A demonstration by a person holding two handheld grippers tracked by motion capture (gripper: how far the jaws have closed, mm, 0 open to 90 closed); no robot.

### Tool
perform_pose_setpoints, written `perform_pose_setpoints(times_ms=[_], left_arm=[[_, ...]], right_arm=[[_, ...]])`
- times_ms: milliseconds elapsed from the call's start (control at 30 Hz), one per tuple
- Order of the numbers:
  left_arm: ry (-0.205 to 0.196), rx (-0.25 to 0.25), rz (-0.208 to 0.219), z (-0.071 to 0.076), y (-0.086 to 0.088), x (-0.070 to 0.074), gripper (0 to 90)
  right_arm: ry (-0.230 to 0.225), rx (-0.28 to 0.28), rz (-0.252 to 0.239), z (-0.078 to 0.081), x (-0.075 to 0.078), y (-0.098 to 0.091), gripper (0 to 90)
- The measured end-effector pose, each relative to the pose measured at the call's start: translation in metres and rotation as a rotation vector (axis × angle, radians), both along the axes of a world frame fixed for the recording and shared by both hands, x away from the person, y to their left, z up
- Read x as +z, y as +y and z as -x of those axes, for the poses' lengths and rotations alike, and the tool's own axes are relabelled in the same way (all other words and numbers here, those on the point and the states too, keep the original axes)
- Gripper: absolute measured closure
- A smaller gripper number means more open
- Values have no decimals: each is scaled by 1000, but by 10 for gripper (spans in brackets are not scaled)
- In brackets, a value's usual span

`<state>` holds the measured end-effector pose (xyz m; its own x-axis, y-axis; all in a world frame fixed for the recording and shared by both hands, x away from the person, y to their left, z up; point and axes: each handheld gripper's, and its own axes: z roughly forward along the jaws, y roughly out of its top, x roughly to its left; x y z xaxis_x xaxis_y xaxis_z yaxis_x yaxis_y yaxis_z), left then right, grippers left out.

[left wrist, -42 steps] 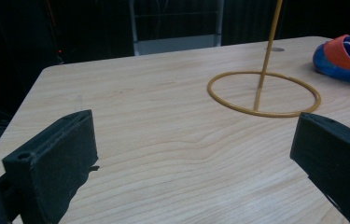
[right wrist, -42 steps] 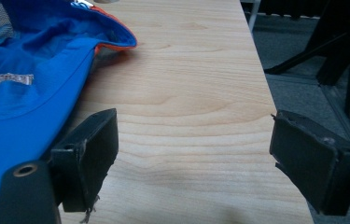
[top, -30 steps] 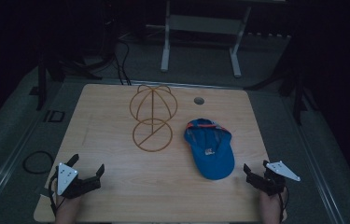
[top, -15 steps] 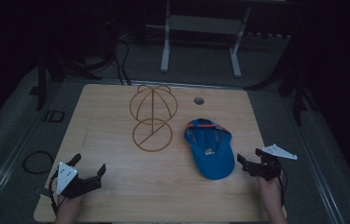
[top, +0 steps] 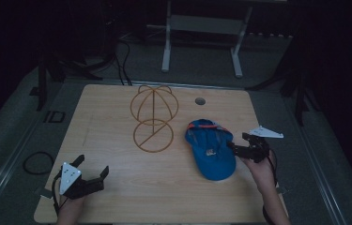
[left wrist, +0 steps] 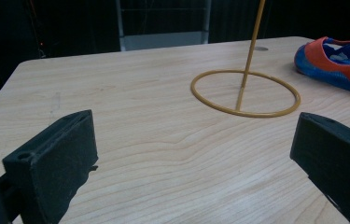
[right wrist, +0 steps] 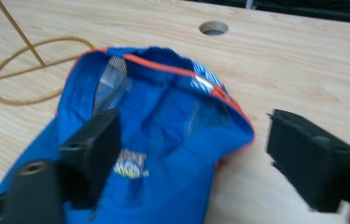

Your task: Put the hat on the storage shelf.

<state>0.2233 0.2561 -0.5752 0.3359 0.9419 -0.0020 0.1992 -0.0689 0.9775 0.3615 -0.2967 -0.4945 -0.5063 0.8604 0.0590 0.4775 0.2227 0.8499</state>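
From the high view, my right claw (top: 237, 146) is at the right edge of the blue cap (top: 210, 149), which lies crown-down on the bench (top: 117, 197), just right of the wire hat stand (top: 153, 121). My left claw (top: 91, 172) sits near the front left corner of the bench, well apart from both cap and stand, its jaws spread and empty.

In the left claw view, the jaws stand wide at either side with bare wood between them. Beyond them is the stand's ring base (left wrist: 246, 93) with its upright rod, and the cap (left wrist: 336, 63) lies farther right, showing its orange trim.

In the right claw view, my right claw (right wrist: 196, 156) looks straight into the cap's open inside (right wrist: 163, 121). The jaws have just been closing a little, yet they are still wide: one black jaw hangs over the blue lining, the other over the bench outside the orange-edged rim (right wrist: 231, 109), so the rim runs between them. Neither pad presses on the fabric, so I hold nothing.

I judge this to be the reach for the cap, with the grasp not yet made. Next I need to lower the right claw until the rim sits deep between the pads, then close on it firmly enough that the soft cloth does not slip, before lifting it toward the stand.
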Motion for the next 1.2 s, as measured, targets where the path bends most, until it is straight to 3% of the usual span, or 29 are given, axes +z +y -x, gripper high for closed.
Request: perform_pose_setpoints(times_ms=[100,167,267,400,700,933,1200], left_arm=[[-1,0,1,0,0,0,10],[-3,-2,6,0,0,0,10],[-1,-6,4,-1,0,0,10],[-2,-11,-3,-1,-1,0,10],[0,-22,-8,-1,-3,0,10],[-32,-16,-3,2,-3,3,10],[-26,-25,-2,2,-3,3,10]], right_arm=[[0,19,35,-12,4,6,390],[-9,33,57,-19,7,12,547],[-3,65,78,-31,11,21,633],[8,91,105,-48,13,35,631],[37,88,123,-89,13,53,652],[78,60,149,-116,-3,63,642],[163,34,186,-125,-29,72,417]])
